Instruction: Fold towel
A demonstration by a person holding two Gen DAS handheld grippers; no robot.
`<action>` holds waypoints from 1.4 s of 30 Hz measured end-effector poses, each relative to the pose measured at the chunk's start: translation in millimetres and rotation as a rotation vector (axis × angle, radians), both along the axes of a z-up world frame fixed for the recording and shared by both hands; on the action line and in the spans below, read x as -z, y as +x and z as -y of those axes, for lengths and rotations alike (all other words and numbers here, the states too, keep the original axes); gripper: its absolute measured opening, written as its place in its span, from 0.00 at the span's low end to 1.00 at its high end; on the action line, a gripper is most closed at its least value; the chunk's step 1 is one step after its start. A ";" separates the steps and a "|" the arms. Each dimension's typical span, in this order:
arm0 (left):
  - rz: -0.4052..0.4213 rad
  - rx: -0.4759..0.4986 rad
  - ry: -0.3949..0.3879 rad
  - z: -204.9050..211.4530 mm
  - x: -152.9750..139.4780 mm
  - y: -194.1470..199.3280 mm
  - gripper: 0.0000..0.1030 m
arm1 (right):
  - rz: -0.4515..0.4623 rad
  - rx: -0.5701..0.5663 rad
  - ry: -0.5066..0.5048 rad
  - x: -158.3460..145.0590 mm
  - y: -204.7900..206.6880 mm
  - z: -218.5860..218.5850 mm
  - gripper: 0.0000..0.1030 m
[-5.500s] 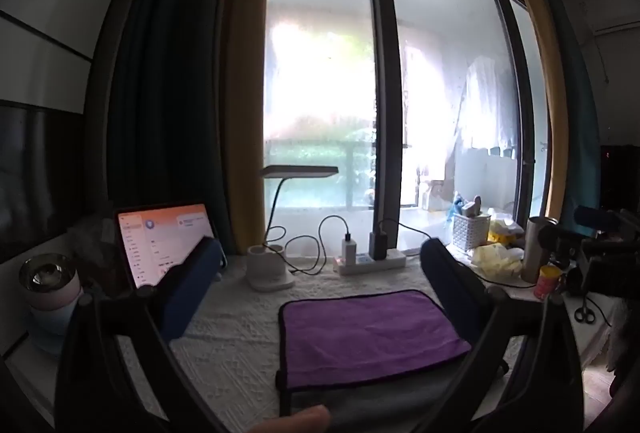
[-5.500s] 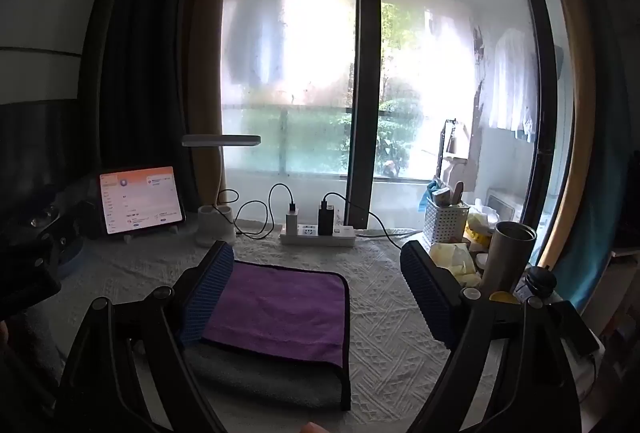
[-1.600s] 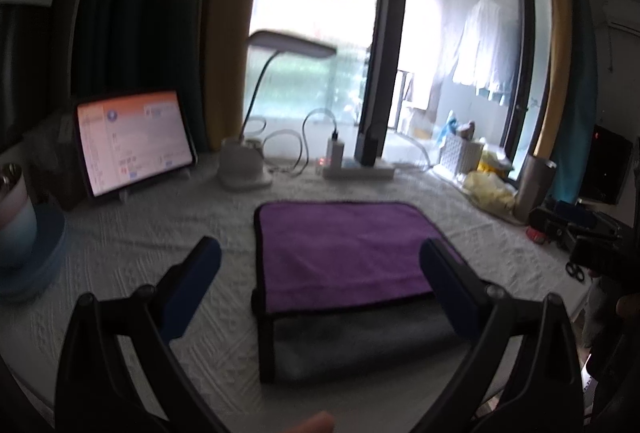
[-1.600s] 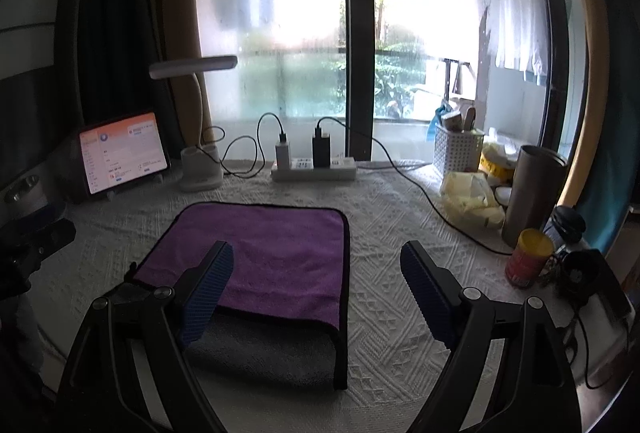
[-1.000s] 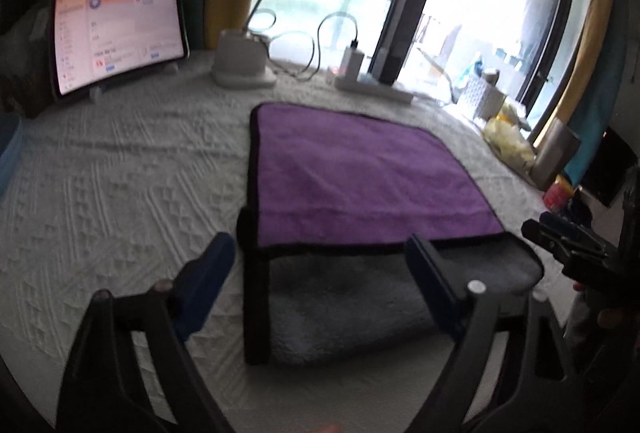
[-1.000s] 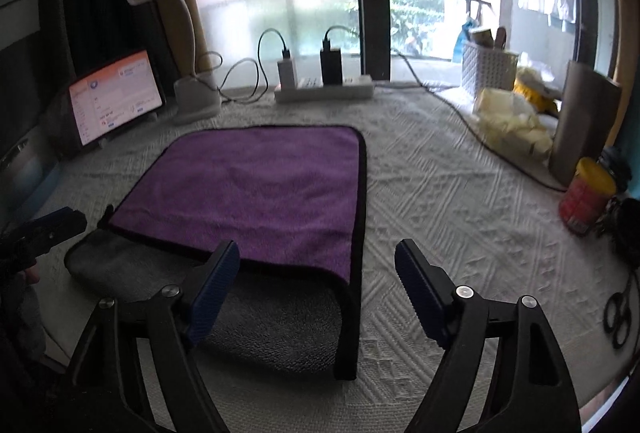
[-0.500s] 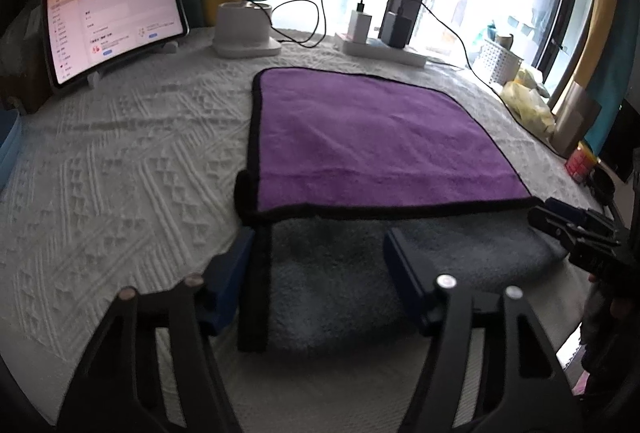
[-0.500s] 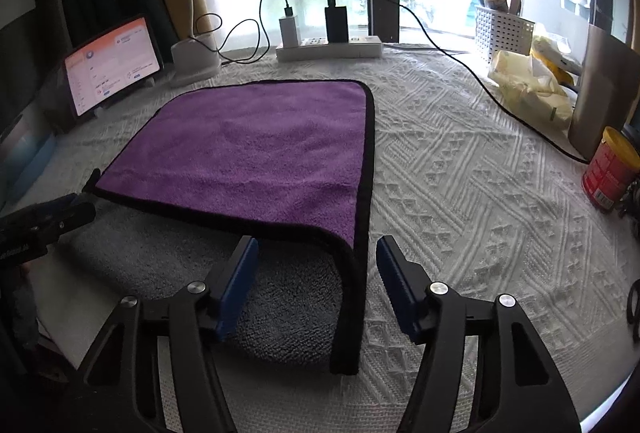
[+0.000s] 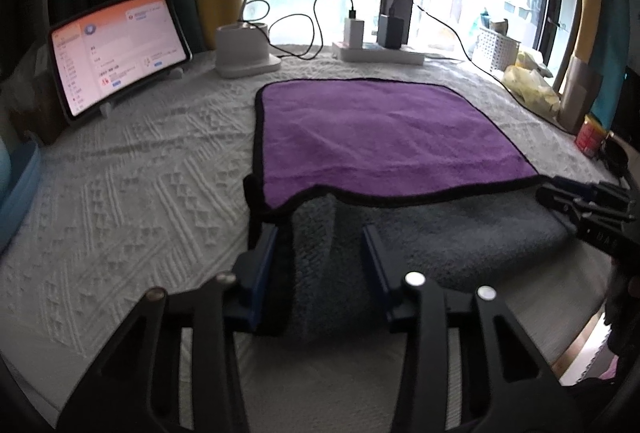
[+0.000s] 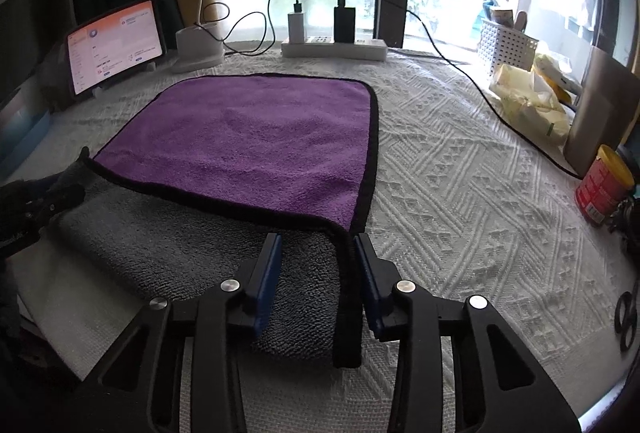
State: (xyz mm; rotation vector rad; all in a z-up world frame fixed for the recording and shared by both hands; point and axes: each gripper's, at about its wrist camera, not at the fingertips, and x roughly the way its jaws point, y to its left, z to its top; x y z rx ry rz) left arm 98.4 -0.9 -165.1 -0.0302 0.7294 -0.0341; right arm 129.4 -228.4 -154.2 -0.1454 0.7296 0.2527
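A towel, purple on one side and grey on the other, lies on the white textured table cover, its purple part folded over with a grey strip showing at the near edge. It shows in the right wrist view too. My left gripper is low at the towel's near left corner, jaws partly closed around the black-trimmed grey edge. My right gripper is at the near right corner, jaws partly closed around the edge there. The right gripper also shows in the left wrist view.
A lit tablet stands at the back left. A lamp base and a power strip with chargers sit at the back. A white basket, yellow bags, a metal cup and a red can stand at the right.
Both grippers have come down and forward from well above the table to the towel's near corners. Their jaws have narrowed from wide open to a small gap around the towel edge.
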 end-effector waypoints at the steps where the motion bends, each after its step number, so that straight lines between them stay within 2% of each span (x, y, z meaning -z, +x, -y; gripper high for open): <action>1: 0.002 0.002 0.003 0.5 0.1 -0.6 0.42 | 0.003 0.004 -0.005 0.0 -1.3 -0.5 0.38; 6: 0.014 0.012 0.024 4.3 0.5 -4.5 0.42 | 0.021 -0.002 -0.041 0.4 -8.2 -4.3 0.38; 8: 0.022 0.012 0.027 4.5 -0.4 -6.2 0.41 | 0.031 -0.003 -0.050 0.4 -11.3 -5.9 0.34; 11: 0.035 0.009 0.038 4.4 -2.1 -8.4 0.33 | 0.051 0.005 -0.055 -0.5 -14.3 -6.5 0.22; 15: 0.027 0.009 0.027 2.6 -0.9 -8.8 0.18 | 0.061 -0.003 -0.057 -1.0 -16.4 -7.8 0.15; 19: 0.031 0.026 0.011 2.4 -3.1 -11.3 0.16 | 0.092 -0.013 -0.053 -7.6 -21.2 -9.2 0.10; 24: 0.041 0.016 -0.015 -3.7 -8.1 -11.7 0.11 | 0.131 -0.028 -0.040 -20.7 -25.5 -10.8 0.09; 42: 0.103 0.001 -0.058 -16.3 -51.4 6.8 0.11 | 0.201 -0.042 0.016 -62.7 -8.0 -11.2 0.09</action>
